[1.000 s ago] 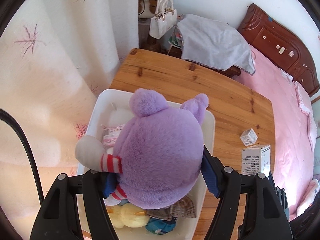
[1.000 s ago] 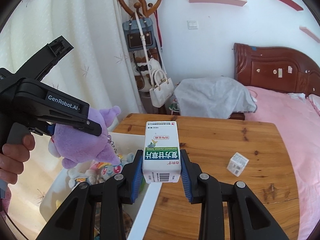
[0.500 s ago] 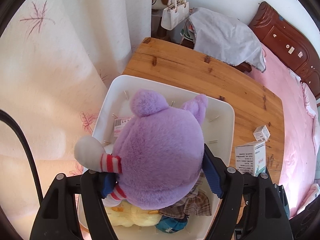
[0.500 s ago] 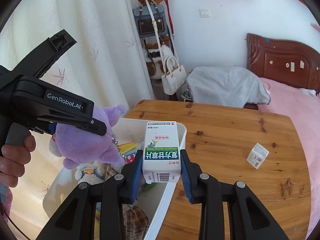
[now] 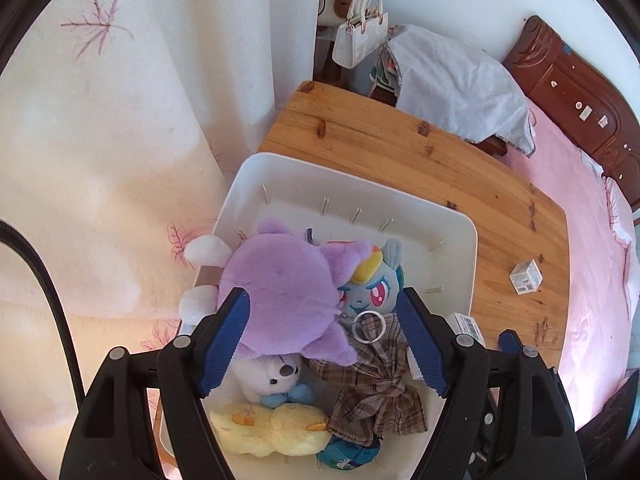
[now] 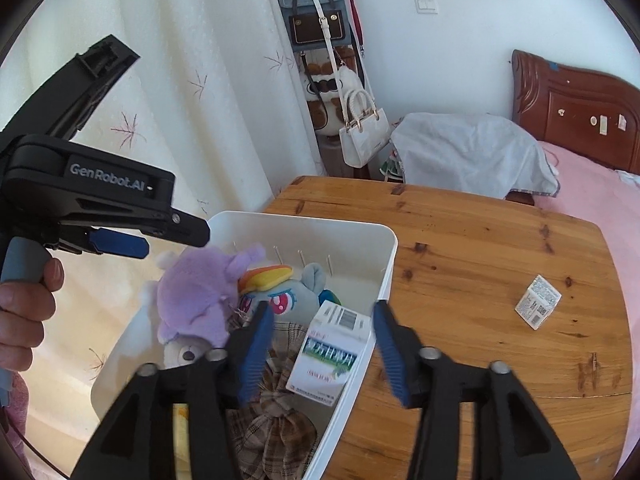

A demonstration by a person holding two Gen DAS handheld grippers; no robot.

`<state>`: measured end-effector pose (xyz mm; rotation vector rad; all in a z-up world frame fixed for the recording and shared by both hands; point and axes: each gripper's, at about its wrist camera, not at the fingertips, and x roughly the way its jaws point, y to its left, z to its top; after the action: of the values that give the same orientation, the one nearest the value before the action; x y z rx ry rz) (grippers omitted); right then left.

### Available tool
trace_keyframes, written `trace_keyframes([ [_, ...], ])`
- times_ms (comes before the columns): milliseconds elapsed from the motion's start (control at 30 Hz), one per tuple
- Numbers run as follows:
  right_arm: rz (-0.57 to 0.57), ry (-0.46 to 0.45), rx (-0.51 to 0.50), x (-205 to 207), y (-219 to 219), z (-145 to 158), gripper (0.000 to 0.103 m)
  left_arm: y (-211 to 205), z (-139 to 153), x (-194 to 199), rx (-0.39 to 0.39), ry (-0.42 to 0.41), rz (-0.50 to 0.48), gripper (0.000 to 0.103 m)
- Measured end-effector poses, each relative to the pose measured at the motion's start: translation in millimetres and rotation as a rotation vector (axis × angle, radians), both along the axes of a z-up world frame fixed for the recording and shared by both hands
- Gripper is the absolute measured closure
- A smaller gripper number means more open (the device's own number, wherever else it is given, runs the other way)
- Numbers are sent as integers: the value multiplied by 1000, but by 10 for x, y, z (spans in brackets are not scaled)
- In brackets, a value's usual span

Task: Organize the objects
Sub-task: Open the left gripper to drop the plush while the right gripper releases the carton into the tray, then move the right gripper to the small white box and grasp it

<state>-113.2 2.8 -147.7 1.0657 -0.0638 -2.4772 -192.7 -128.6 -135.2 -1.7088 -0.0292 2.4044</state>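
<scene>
At about nine o'clock in the right wrist view a hand [image 6: 24, 312] holds the left gripper [image 5: 324, 340], whose blue fingers stand apart above the white bin [image 5: 456, 264], pressing on nothing. Under them the purple plush [image 5: 280, 288] lies loose on the pile, at ten o'clock within the bin; it looks light and soft, likely to squash under any squeeze, so a hold across its round body should serve best. Around it the bin holds a blue pony plush [image 5: 372, 288] at the centre, a white bear [image 5: 272, 372] and a yellow plush [image 5: 268, 428] toward six o'clock, and a plaid cloth bundle [image 5: 376, 380] at five o'clock. The right gripper [image 6: 320, 344] is opening, and the medicine box [image 6: 328, 354] sits between its fingers without being pressed, tipped against the bin's right wall on the plaid bundle. That carton looks light and stiff, with smooth faces that could slip; its flat sides offer the surest hold. Out on the wooden table [image 6: 480, 248], at three o'clock, a small white box [image 6: 538, 306] lies well apart from the bin, probably the next thing to collect.
</scene>
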Motion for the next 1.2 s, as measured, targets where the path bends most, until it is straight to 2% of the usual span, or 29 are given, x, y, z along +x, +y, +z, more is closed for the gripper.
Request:
trace_keyframes([
  [267,-16,-40,-14,-119,156,16,30,-122,158,139,71,152,7,24],
  [400,-25,-64,6,-214,270,39,23,-86,169,294,44,231,-67,24],
  [500,-39,-91,14,-306,389,71,23,-57,159,444,29,279,-118,24],
  [633,-85,-140,31,-475,602,97,22,-47,165,632,50,324,-165,24],
  [867,-230,-258,81,-783,1003,31,22,-34,181,829,91,374,-167,22],
  [1067,-351,-375,109,-1074,1317,-98,22,-96,111,941,128,349,-124,21],
  [1200,-439,-470,64,-1251,1543,-252,22,-175,96,995,143,332,-89,21],
])
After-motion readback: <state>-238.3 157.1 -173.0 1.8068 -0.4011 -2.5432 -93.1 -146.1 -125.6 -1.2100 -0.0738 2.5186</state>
